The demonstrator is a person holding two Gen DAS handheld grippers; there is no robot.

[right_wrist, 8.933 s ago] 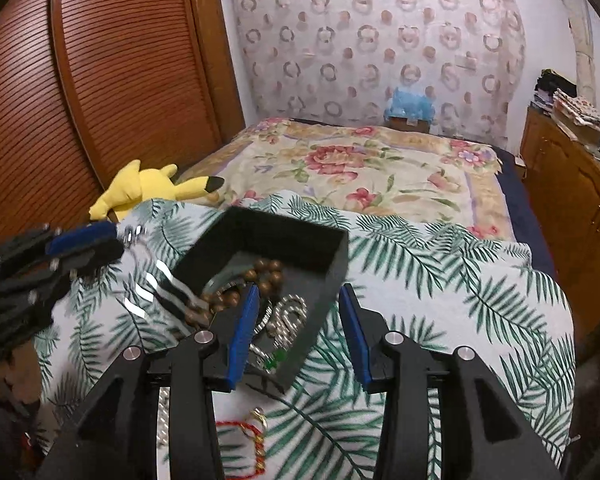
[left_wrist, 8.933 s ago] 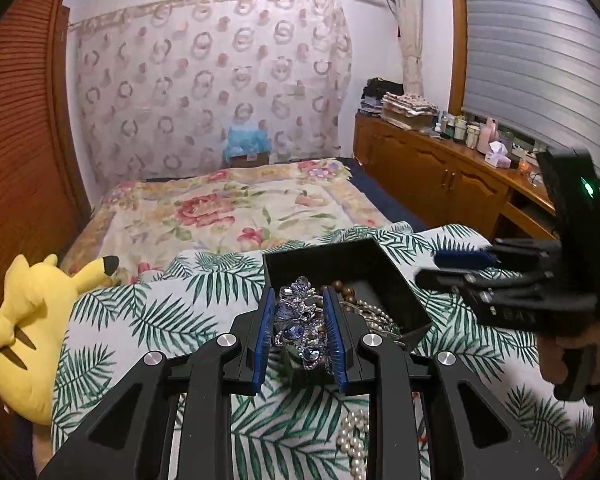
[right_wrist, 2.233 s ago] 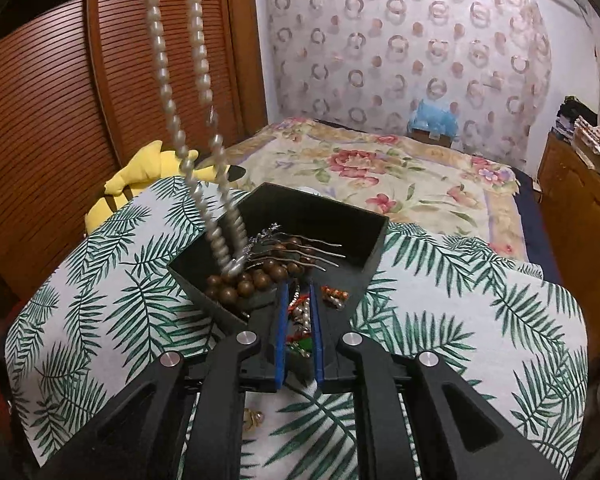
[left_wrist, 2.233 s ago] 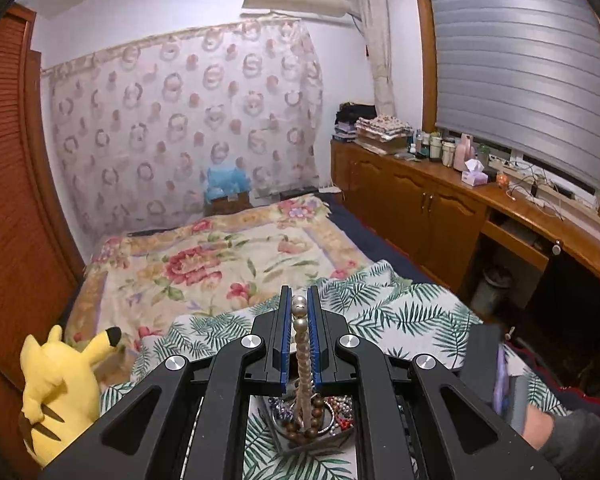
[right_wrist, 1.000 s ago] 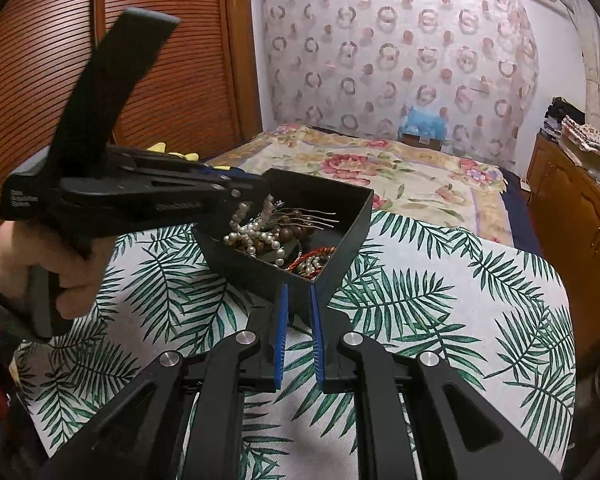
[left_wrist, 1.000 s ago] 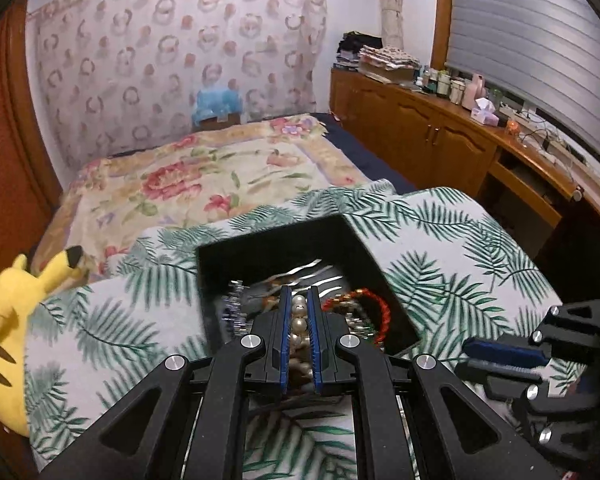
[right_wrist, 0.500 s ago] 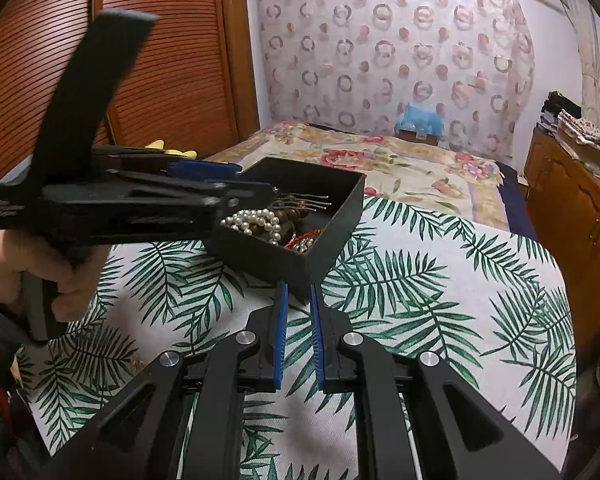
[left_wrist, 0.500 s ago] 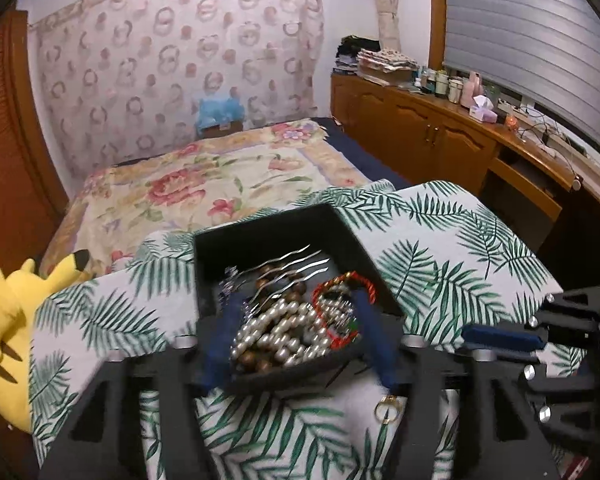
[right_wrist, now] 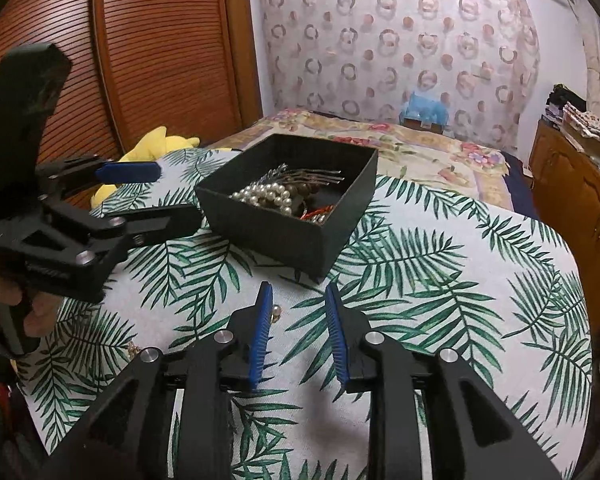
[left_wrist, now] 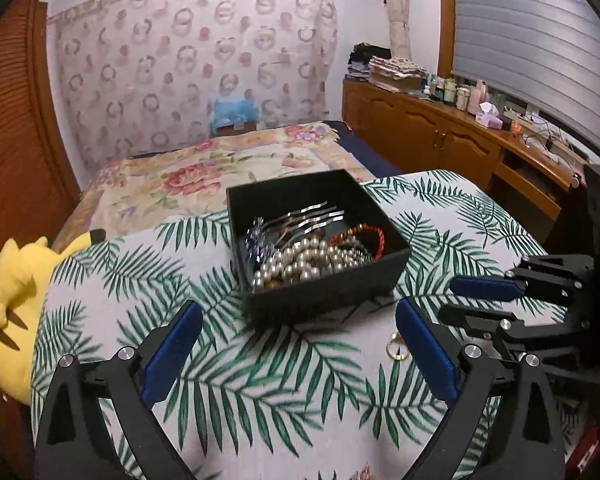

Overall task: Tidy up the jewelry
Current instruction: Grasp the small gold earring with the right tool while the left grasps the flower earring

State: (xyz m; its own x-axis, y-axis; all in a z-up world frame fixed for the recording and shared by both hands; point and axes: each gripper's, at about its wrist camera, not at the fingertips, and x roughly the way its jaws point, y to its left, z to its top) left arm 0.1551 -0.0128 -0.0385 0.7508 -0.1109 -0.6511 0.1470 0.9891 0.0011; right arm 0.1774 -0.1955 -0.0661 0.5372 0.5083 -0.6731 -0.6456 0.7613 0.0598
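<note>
Jewelry box (left_wrist: pixel 320 280) holds pearls (left_wrist: pixel 300 260); both grippers, left (left_wrist: pixel 296 344) and right (right_wrist: pixel 300 328), opening, seemingly empty.

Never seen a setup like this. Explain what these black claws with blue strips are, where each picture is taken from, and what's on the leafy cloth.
No robot here: a person holds a two-finger tool in each hand, each with a camera looking along its fingers. One picture looks out from the left gripper, the other from the right gripper; each also shows the other tool at its edge. Both grippers are opening and have nothing between their fingers. On the palm-leaf cloth sits a black box holding a pearl necklace, a red bracelet and metal hair combs. A gold ring lies loose on the cloth near the box.
</note>
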